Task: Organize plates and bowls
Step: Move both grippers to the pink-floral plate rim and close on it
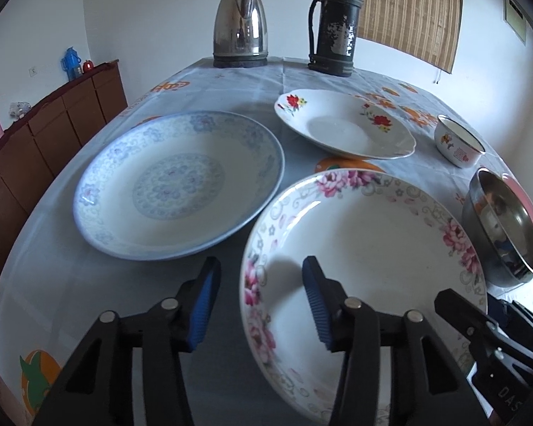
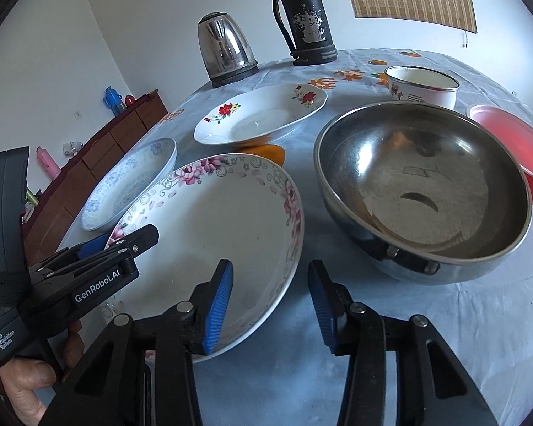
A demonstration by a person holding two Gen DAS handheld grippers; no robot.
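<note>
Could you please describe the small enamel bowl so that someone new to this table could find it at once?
Start at the tall black flask at the table's far edge, then look to its right, past the big steel bowl. There stands the small enamel bowl, behind the steel bowl and beside the red bowl. It alone is white and steep-walled, with a dark rim and a cartoon print.

A glossy glazed pink-flowered ceramic plate (image 2: pixel 209 220) lies beside a scuffed, dull-shining round stainless-steel bowl (image 2: pixel 423 191) on a smooth printed pale-blue tablecloth (image 2: pixel 462 319).

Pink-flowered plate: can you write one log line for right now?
left tongs astride rim, pink-flowered white plate | right tongs astride opposite rim | plate on table | not gripped
</note>
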